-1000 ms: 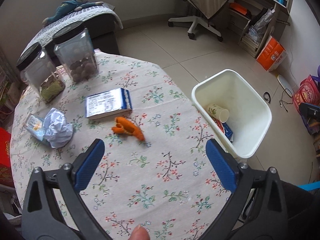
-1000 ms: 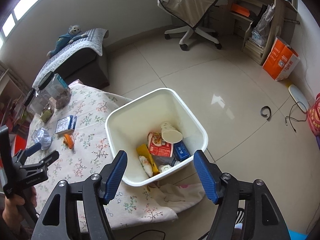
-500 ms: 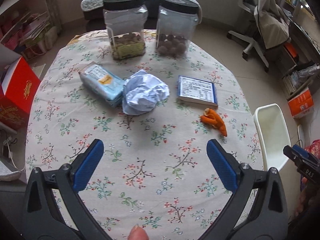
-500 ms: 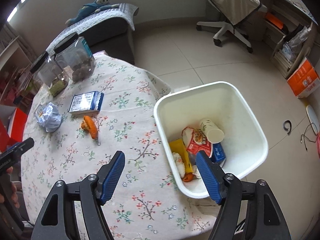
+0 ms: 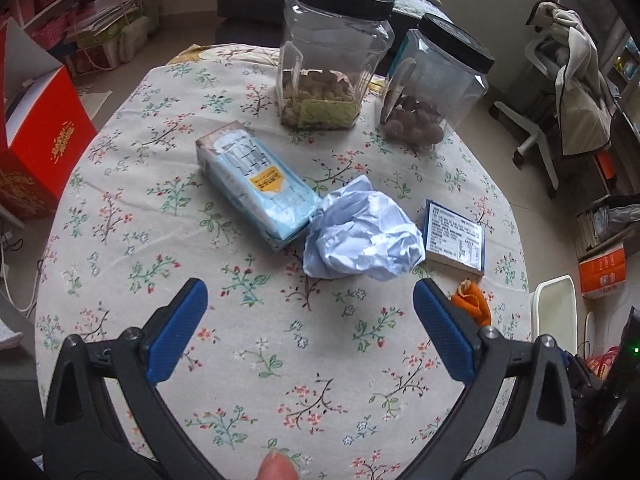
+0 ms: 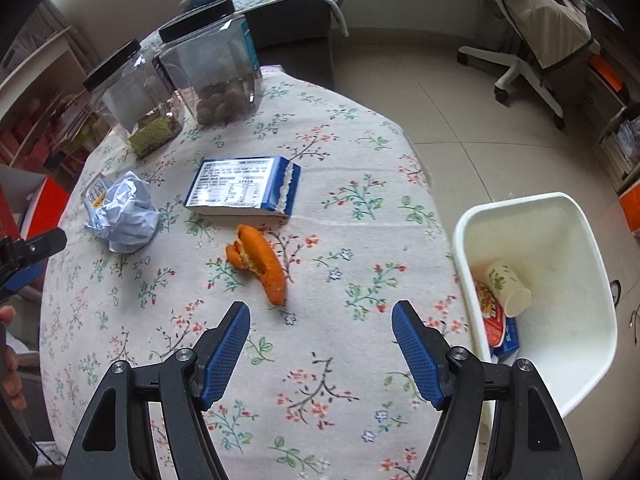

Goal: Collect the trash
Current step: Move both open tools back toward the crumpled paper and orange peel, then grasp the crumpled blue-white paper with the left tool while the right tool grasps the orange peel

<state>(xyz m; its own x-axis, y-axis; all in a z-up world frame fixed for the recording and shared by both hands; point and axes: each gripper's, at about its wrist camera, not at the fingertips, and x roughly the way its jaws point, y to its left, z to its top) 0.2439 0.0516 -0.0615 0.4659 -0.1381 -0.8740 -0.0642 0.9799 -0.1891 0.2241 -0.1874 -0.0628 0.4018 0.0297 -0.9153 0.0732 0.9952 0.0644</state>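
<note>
Hovering released and empty over the tabletop: left tool near crumpled paper, right tool near orange peel

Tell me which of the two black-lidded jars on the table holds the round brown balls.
The jar of brown balls, nearer the white bin. The other jar holds flatter pale brown pieces over a green layer and stands toward the red box.
</note>
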